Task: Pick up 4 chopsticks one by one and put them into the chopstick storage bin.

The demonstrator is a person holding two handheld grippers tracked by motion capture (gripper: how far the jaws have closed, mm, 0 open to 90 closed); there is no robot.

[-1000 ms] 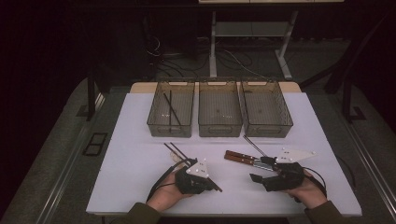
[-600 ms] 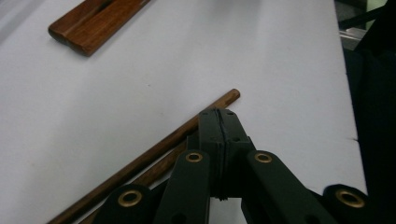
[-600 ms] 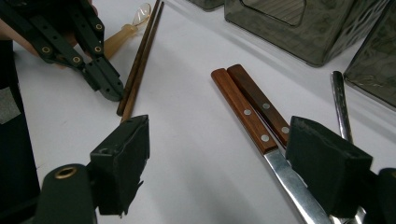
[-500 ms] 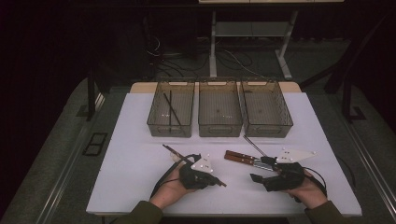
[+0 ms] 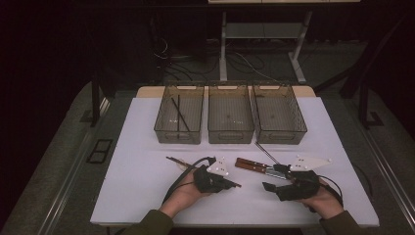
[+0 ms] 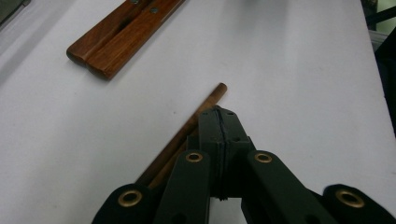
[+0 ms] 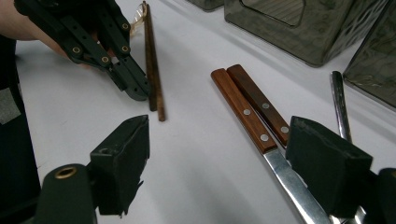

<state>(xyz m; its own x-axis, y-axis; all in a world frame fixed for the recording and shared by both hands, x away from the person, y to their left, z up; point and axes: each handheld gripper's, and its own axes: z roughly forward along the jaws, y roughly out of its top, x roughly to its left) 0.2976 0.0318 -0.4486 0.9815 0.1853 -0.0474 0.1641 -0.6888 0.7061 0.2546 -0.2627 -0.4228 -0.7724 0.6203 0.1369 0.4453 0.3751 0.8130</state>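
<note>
Left gripper view: the left gripper (image 6: 218,116) has its jaws pressed flat together, pad against pad, with nothing between them. The chopsticks (image 6: 187,135) lie on the counter (image 6: 299,70) just beside and partly under the jaws, on their left in this view, one rounded end showing past the tips. I cannot tell whether the jaws touch the wood. Farther off at upper left lie two knife handles (image 6: 122,33), side by side and touching.

In the right gripper view the right gripper (image 7: 217,154) has its jaws spread wide — they pinch nothing. Between them, on the bare counter, lie the two wooden-handled knives (image 7: 250,109), handles pointing away, one blade running back toward the right jaw. A slim metal rod (image 7: 340,105) lies just right of the knives. Beyond, the left gripper rests with its tip against the pair of chopsticks, which lie close together.

In the high view the left gripper (image 5: 234,185) sits at lower centre, held in the left hand (image 5: 183,195), the chopsticks (image 5: 177,160) reaching out to its left. The right gripper (image 5: 268,186) — held in the right hand (image 5: 325,200) — lies near the knives (image 5: 254,166). Three bins (image 5: 230,115) stand in a row at the far side of the counter, well apart from both grippers; the left one holds dark sticks (image 5: 180,113).
</note>
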